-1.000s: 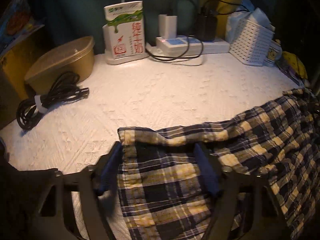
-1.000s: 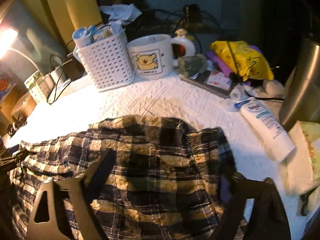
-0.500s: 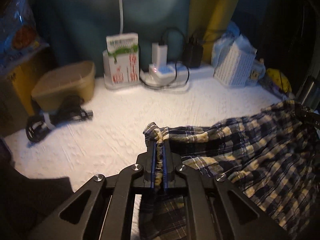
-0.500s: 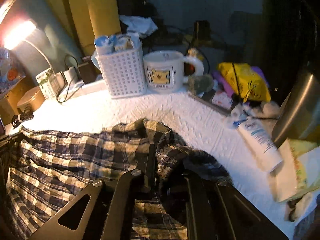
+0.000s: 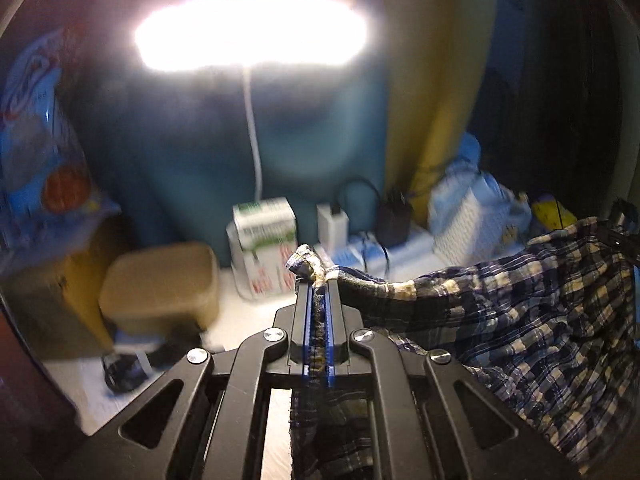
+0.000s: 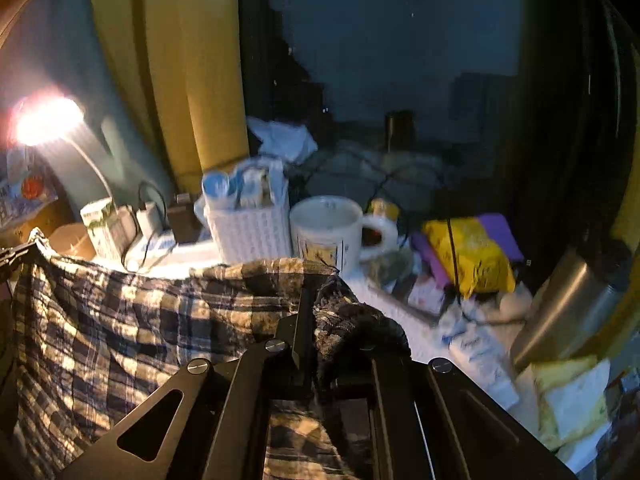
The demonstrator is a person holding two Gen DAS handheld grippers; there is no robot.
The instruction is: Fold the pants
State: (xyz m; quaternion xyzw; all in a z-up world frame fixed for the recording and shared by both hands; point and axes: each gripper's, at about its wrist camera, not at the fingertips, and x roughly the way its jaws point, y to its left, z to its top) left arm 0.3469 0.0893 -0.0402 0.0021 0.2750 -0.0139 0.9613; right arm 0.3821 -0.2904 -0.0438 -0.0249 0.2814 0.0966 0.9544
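A bright lamp (image 5: pixel 251 32) shines over my white table (image 5: pixel 256 312). My left gripper (image 5: pixel 319 286) pinches one corner of the plaid pants (image 5: pixel 540 312). My right gripper (image 6: pixel 320 292) pinches the other end. The pants hang stretched long between them, above the table, in front of the white mug (image 6: pixel 326 230). Words on the carton (image 5: pixel 264 236) are too blurry to read.

No lettering can be read. The green-and-white carton (image 5: pixel 264 236) at the table's back edge carries red characters, and the white tube (image 6: pixel 476 356) blue print, both blurred.
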